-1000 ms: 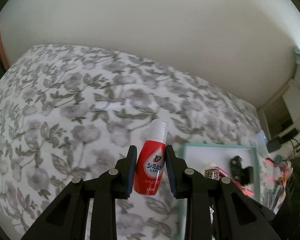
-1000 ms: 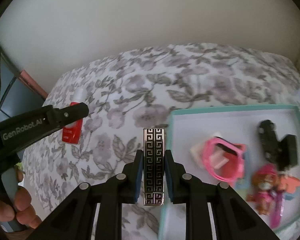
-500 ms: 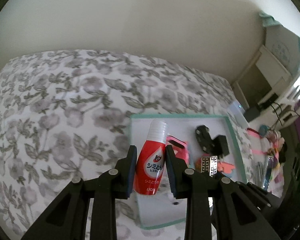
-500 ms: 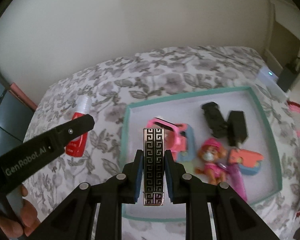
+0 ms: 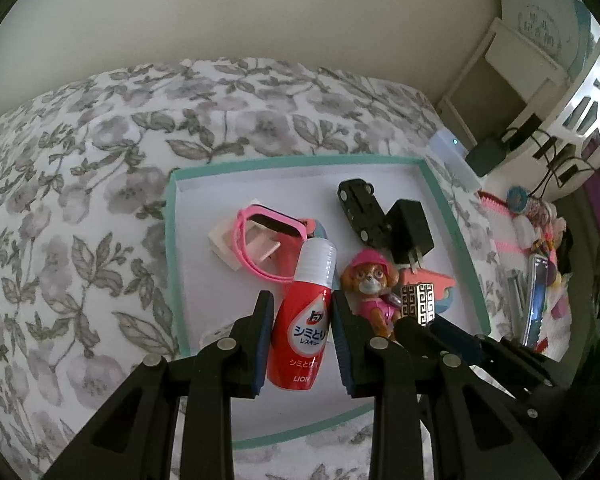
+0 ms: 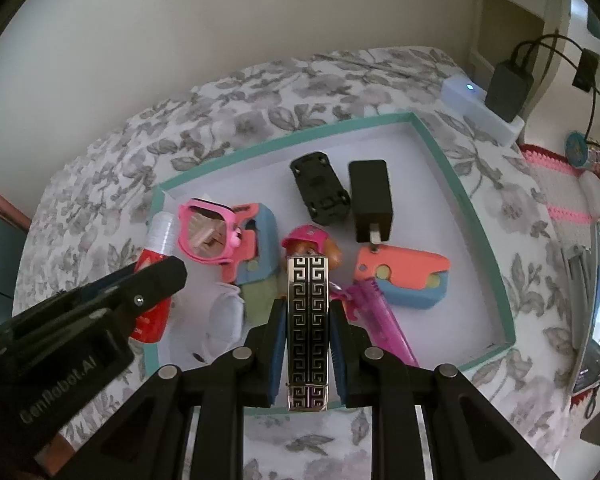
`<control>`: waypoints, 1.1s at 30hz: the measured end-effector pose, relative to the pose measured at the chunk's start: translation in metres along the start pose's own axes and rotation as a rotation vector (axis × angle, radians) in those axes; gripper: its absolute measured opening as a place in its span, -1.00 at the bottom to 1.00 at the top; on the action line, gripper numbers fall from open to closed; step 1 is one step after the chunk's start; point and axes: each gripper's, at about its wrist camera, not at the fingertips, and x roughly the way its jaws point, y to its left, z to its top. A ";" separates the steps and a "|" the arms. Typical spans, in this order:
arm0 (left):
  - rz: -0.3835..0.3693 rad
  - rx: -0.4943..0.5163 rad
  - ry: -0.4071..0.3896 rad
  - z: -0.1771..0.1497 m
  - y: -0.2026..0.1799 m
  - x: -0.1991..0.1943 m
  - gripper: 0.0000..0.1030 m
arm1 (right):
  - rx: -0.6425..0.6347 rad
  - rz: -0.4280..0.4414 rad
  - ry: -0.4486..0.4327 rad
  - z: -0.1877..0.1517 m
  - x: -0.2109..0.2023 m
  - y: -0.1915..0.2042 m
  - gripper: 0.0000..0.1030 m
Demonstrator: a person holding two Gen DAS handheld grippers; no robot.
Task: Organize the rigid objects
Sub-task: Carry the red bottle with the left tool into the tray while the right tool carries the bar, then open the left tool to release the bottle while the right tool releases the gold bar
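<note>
Left gripper: clamped on red stain-remover bottle, white cap up, above teal-rimmed tray.
Right gripper: clamped on key-patterned metal bar, above same tray.
Tray contents: pink goggles, pup figure, black toy car, black charger.

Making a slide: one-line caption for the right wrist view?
Right gripper holds a patterned metal bar over a teal-rimmed tray of toys.
</note>
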 end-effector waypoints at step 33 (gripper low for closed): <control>0.110 -0.119 -0.031 -0.008 0.038 -0.012 -0.13 | 0.002 0.016 0.034 0.001 0.009 -0.004 -0.53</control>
